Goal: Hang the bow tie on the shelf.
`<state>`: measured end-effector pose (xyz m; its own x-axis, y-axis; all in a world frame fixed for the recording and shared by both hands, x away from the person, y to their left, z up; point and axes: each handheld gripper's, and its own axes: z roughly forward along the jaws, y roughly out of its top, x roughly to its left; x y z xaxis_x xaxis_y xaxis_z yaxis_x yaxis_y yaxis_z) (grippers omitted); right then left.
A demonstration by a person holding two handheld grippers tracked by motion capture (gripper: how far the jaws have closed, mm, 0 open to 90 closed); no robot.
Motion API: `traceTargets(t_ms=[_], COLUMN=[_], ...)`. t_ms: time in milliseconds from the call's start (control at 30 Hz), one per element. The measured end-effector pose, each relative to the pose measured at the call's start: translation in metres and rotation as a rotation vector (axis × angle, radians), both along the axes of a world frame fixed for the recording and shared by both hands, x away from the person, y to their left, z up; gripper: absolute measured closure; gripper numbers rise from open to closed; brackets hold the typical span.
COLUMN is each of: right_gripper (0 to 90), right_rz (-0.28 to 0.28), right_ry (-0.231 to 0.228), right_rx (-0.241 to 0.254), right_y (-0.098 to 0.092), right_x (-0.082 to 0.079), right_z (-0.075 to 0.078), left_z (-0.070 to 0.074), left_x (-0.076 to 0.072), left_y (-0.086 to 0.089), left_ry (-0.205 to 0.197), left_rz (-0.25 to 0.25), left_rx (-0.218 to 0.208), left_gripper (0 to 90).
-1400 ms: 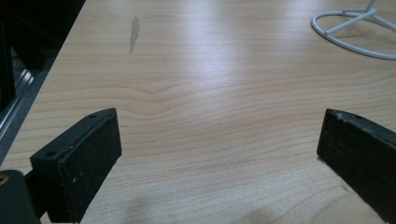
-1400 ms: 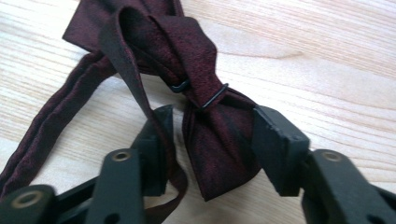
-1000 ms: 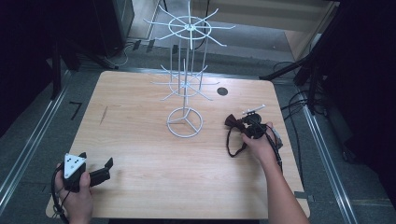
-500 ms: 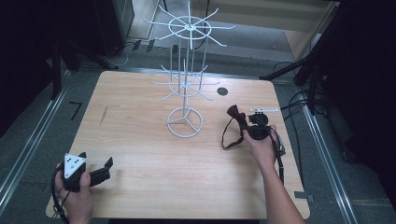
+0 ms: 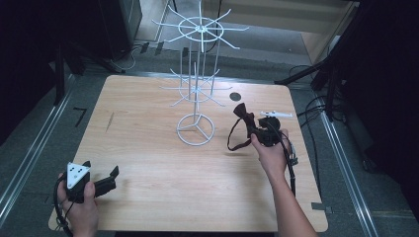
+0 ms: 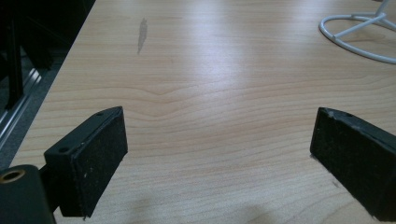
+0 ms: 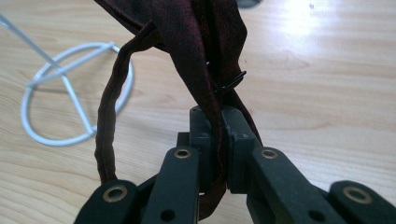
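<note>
Over the right half of the table: right gripper clenching on a dark maroon bow tie, lifting it clear of the wooden table.
Grip: jaws pinching the fabric tight between the pads, seen close in the right gripper view; knot and wings standing above the jaws.
Strap: hanging as a loose loop off the near-left side of the gripper, dangling just above the tabletop.
Clasp: small black metal hook showing at the edge of the fabric.
Key relation: white wire display rack standing up and to the left of the bow tie; nearest prong tips pointing toward it, close by, with the ring base below.
Long axis: tie and strap running roughly from gripper toward the rack, loop opening facing the prongs only partly, judging from above.
Nearer hand: right, by far; left gripper resting at the near left corner, jaws spread wide with nothing between them, well apart from the rack.
Open room: bare wood between rack and tie, allowing a straight approach.
Edges: right table edge near the right hand; a small white object lying just beyond the gripper.
Risk, as a guess: loop snagging on a lower prong.
</note>
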<state>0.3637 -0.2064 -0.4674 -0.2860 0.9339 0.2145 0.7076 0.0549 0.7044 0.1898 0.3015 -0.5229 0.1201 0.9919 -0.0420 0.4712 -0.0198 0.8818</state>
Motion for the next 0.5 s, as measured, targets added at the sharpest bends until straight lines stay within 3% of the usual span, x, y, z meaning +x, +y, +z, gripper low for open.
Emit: traceTargets(t_ms=[300, 367, 500], right_gripper=[85.5, 85.5, 85.5], right_rz=[0.035, 0.045, 0.049], right_ry=[-0.04, -0.046, -0.058], right_rx=[0.049, 0.082, 0.084], right_y=[0.011, 0.013, 0.015], right_x=[-0.006, -0.007, -0.009], right_z=[0.02, 0.025, 0.031], left_z=[0.0, 0.0, 0.0], left_x=[0.0, 0.0, 0.0], left_y=[0.0, 0.0, 0.001], left_ry=[-0.001, 0.0, 0.001], left_rz=[0.004, 0.005, 0.005], left_rx=[-0.009, -0.009, -0.011], left_gripper=[4.6, 4.6, 4.6])
